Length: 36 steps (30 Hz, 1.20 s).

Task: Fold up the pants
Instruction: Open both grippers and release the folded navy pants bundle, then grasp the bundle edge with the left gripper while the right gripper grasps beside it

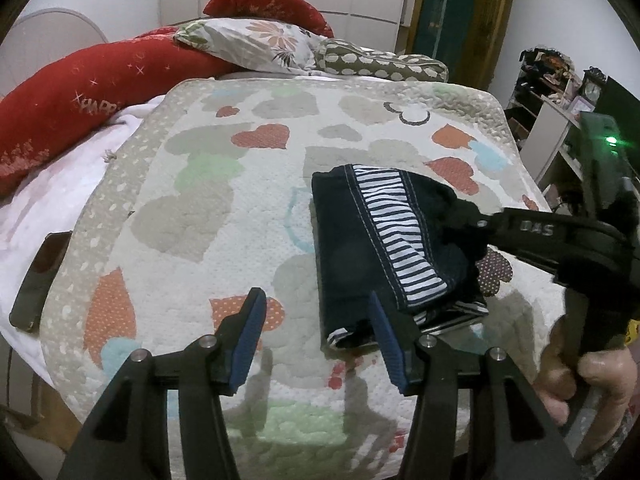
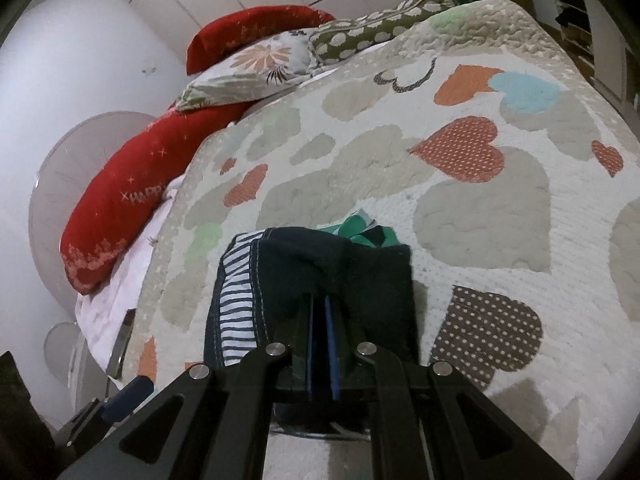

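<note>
My left gripper (image 1: 318, 322) stands released above the near part of the bed, its blue pads (image 1: 250, 342) apart with only the quilt (image 1: 180, 216) showing between them; the right-hand pad sits just in front of the near edge of the pants (image 1: 352, 248), and I cannot tell whether it touches them. The pants are dark navy with a blue-and-white striped lining, folded into a compact bundle on the heart-patterned quilt, right of the middle. My right gripper (image 2: 320, 312) is clenched on the dark fabric at the bundle's right side, pads pressed together with cloth bunched around them. A green patterned cloth (image 2: 360, 232) peeks out beyond the far edge of the pants. At the far end of the bed lie a red pillow (image 1: 88, 92), a floral pillow (image 1: 256, 42) and a green spotted pillow (image 1: 380, 62).
</note>
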Motion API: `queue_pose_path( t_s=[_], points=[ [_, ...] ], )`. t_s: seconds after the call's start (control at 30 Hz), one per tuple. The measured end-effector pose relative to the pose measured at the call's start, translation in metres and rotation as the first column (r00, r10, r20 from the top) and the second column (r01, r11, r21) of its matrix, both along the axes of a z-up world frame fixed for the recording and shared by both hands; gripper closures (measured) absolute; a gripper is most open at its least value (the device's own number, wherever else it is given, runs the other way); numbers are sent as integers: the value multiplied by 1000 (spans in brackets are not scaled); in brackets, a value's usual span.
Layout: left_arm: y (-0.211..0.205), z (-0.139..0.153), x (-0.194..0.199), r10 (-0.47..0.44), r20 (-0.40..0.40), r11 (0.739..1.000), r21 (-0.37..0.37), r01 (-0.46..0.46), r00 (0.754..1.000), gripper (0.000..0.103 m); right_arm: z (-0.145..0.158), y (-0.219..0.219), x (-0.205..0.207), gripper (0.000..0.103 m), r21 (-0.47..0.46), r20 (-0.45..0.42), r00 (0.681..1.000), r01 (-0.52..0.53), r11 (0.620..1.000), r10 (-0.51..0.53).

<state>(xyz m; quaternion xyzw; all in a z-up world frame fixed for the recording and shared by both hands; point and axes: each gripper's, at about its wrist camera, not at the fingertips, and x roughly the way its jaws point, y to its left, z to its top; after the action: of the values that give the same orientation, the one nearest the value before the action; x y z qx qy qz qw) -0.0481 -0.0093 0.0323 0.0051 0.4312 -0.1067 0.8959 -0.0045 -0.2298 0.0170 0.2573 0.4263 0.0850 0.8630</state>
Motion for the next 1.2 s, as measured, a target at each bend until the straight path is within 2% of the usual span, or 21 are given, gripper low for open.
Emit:
queue_pose_path(
  t_s=[0.27, 0.37, 0.43, 0.5, 1.2],
  points=[
    [-9, 0, -1, 7, -5, 999, 36, -7, 1000, 50, -2, -29, -16, 92, 42, 3, 997, 71, 997, -72],
    [-12, 1, -2, 0, 2, 999, 48, 0, 1000, 50, -7, -40, -20, 84, 54, -7, 996, 94, 994, -94],
    [-15, 0, -3, -4, 2, 998, 56, 4, 1000, 48, -10, -47, -22, 72, 69, -15, 994, 109, 992, -108],
    [-17, -1, -3, -6, -1, 998, 61, 6, 1000, 48, -12, -50, -24, 69, 73, -17, 993, 119, 990, -118],
    [-13, 0, -3, 11, 21, 997, 71, -12, 1000, 47, -20, -49, -23, 60, 83, -29, 993, 113, 990, -111]
  ],
)
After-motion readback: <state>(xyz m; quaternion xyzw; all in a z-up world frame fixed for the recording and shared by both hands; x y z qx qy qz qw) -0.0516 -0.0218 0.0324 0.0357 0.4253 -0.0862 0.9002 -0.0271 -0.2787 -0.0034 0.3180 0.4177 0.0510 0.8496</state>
